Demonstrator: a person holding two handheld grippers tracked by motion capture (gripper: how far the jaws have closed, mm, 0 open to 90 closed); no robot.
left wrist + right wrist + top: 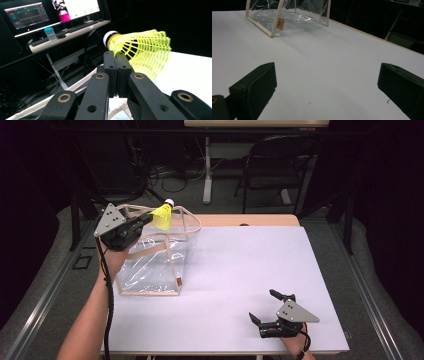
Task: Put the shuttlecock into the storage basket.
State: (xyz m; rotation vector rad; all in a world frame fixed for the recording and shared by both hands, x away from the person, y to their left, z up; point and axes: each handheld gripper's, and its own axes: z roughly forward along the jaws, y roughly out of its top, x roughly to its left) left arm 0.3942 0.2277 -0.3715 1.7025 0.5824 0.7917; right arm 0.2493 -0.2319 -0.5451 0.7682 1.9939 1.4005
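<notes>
A yellow shuttlecock (163, 215) with a white cork tip is held above the open top of a clear plastic bag (155, 257) with beige trim, at the table's left back. My left gripper (146, 220) is shut on the shuttlecock's skirt near the cork; in the left gripper view the shuttlecock (140, 51) sticks out past the closed jaws of the left gripper (116, 56). My right gripper (264, 306) rests open near the table's front right, nothing between its fingers. In the right gripper view the right gripper (325, 82) faces the bag (287, 15) across bare table.
The white table top (240, 270) stretches between the bag and the right gripper. A black chair (275, 165) and a table leg stand behind the table. In the left gripper view a desk with monitors (50, 11), keyboards and a bottle (51, 33) lies beyond.
</notes>
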